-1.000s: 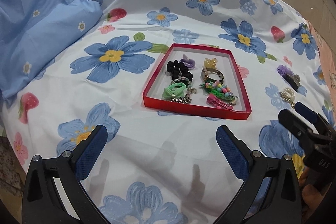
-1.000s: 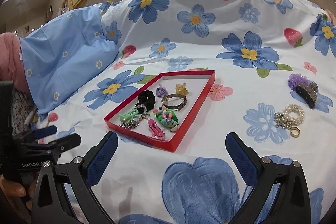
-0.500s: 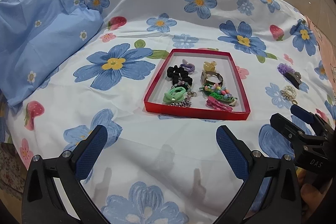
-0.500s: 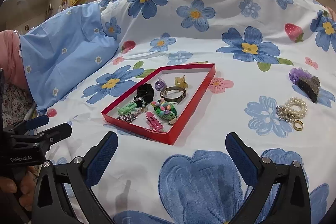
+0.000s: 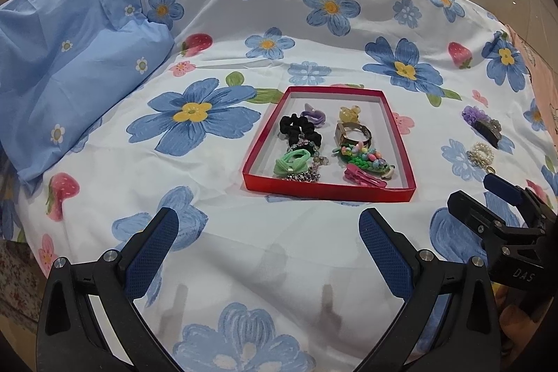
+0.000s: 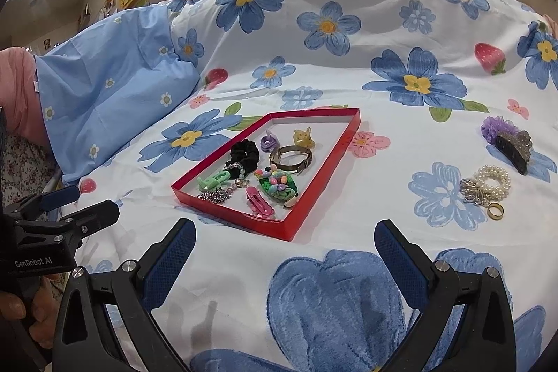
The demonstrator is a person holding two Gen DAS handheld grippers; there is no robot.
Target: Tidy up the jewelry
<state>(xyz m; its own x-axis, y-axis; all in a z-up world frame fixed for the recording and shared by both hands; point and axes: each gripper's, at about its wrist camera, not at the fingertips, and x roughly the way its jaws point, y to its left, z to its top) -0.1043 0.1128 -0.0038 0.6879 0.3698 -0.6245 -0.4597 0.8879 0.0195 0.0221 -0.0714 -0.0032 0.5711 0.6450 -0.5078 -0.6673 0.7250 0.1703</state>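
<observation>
We hold both tools above the near edge of the bed, and nothing is between their fingers. The left tool (image 5: 268, 244) has its blue pads wide apart, and so does the right tool (image 6: 284, 258).

The red tray (image 6: 322, 169) lies on the flowered bedsheet (image 6: 348, 33) about midway across the bed. It already holds a black scrunchie (image 6: 244, 156), a green hair tie (image 6: 212, 181), a pink hair clip (image 6: 259, 201), a metal bangle (image 6: 291, 157), a beaded green piece (image 6: 279, 185), a silvery chain (image 6: 214, 196), a small purple piece (image 6: 268, 142) and a yellow one (image 6: 302, 136).

Four things lie outside the tray, toward the right edge of the bed: a pearl bracelet (image 6: 493, 182) touching a silver knot of chain (image 6: 470, 190), a gold ring (image 6: 495, 211) just beside them, and farther back a dark claw clip (image 6: 512, 150) resting against a purple scrunchie (image 6: 493, 128).

We judge all of these light. The pearl bracelet looks stretchy and should give when pinched, so we would close across one side of its loop. The ring is hard, smooth and likely to slip or roll on the soft sheet; we would grip it across its band. The claw clip is stiff, and its long body is the best place to hold.

We can read "GenRobot.AI" on the left tool's body in the right wrist view, and "DAS" on the right tool's body in the left wrist view.
</observation>
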